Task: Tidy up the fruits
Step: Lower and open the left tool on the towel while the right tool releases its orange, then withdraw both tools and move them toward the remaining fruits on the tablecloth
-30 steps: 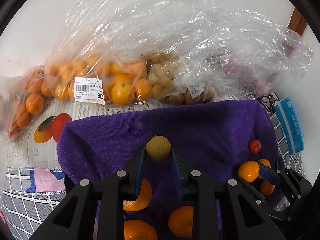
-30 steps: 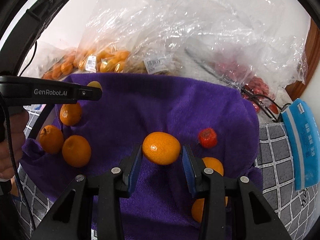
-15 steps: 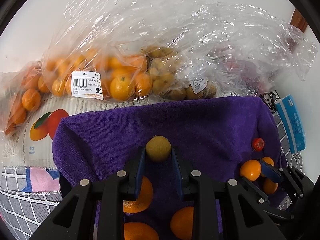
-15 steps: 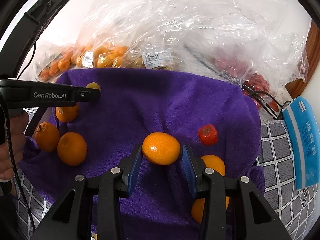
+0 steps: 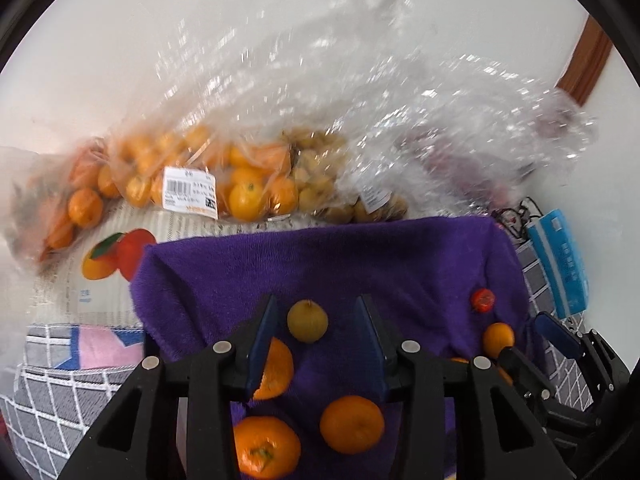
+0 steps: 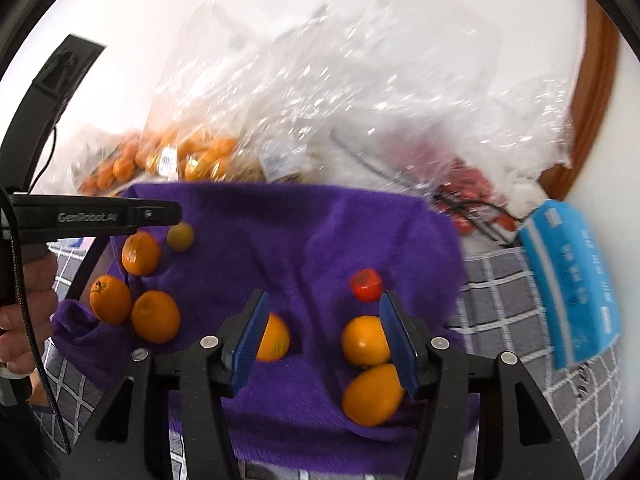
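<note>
Your purple towel (image 5: 360, 256) is the landmark here, draped over a grey checked cover (image 6: 520, 320), and behind its far edge stand the big crinkled clear bags (image 5: 360, 100), the ones toward the left packed with small oranges (image 5: 248, 196) and brownish-yellow fruits (image 5: 316, 184), the one toward the right holding red fruit (image 6: 468, 184). Off the towel's right edge lies a blue packet (image 6: 568, 280). Your left gripper (image 5: 316, 322) hangs over the towel's near left part; its jaws have just been opening and now stand apart, with the small yellow-green fruit (image 5: 307, 321) lying on the towel between them, touched by neither pad. Three oranges (image 5: 352, 424) sit on the towel just nearer to you than that fruit. Your right gripper (image 6: 322, 326) hangs over the towel's near right part; its jaws have also just been opening and stand spread wide. The orange it frames (image 6: 272, 337) rests on the towel beside the left pad, partly hidden by it, so you cannot tell whether they touch; nothing is pinched. Two more oranges (image 6: 366, 340) lie by the right pad, one nearer to you than the other, and a small red fruit (image 6: 366, 285) sits just beyond them on the towel.
</note>
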Demonstrator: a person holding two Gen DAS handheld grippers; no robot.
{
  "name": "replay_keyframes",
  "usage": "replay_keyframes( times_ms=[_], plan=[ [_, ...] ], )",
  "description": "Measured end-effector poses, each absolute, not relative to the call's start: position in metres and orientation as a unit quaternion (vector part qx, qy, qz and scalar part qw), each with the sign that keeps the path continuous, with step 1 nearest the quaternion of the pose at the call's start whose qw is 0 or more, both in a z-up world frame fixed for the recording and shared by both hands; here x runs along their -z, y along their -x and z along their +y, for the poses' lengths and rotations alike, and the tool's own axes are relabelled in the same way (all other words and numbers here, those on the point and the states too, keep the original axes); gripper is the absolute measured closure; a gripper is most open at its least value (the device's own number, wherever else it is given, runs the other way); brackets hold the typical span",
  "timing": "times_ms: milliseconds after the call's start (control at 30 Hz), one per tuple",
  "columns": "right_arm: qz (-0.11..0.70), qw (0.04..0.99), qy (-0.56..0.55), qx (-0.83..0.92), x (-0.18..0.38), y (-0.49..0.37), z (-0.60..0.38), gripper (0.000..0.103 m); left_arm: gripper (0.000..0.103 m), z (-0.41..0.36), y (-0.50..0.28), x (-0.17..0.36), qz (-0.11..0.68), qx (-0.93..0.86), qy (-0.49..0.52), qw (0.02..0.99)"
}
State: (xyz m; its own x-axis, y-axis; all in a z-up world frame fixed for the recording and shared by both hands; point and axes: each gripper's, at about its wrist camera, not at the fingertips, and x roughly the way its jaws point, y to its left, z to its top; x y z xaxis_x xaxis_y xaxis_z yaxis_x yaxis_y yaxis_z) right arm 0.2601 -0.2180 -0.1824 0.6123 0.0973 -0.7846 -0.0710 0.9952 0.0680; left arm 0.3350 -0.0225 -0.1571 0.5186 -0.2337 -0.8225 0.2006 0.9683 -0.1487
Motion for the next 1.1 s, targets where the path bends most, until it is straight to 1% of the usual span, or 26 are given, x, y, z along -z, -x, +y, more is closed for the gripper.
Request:
replay_keyframes(
  times_ms=[167, 300, 533, 600, 667, 1033, 1100],
  plan=[
    [0.418, 0.907, -0.037, -0.027, 0.160, -0.238, -0.233, 0.046, 0.064, -0.020, -0.308, 0.130, 0.442, 0.117, 0.013, 0.889],
    [0.401, 0.915, -0.033, -0.012, 0.142, -0.214, -0.236, 0.046, 0.064, -0.018, -0.281, 0.110, 0.428, 0.114, 0.010, 0.896],
    [0.404, 0.914, -0.031, -0.022, 0.126, -0.177, -0.229, 0.046, 0.064, -0.010, -0.233, 0.084, 0.403, 0.114, 0.013, 0.908],
    [0.403, 0.915, -0.030, -0.022, 0.123, -0.165, -0.226, 0.041, 0.064, -0.007, -0.219, 0.080, 0.398, 0.111, 0.013, 0.911],
    [0.400, 0.916, -0.030, -0.024, 0.122, -0.153, -0.225, 0.039, 0.064, -0.005, -0.207, 0.077, 0.395, 0.108, 0.012, 0.912],
    [0.408, 0.911, -0.046, -0.042, 0.129, -0.115, -0.214, 0.039, 0.063, 0.026, -0.158, 0.085, 0.393, 0.083, 0.025, 0.916],
    [0.412, 0.909, -0.050, -0.048, 0.135, -0.113, -0.212, 0.039, 0.060, 0.034, -0.150, 0.093, 0.391, 0.068, 0.027, 0.918]
  ],
)
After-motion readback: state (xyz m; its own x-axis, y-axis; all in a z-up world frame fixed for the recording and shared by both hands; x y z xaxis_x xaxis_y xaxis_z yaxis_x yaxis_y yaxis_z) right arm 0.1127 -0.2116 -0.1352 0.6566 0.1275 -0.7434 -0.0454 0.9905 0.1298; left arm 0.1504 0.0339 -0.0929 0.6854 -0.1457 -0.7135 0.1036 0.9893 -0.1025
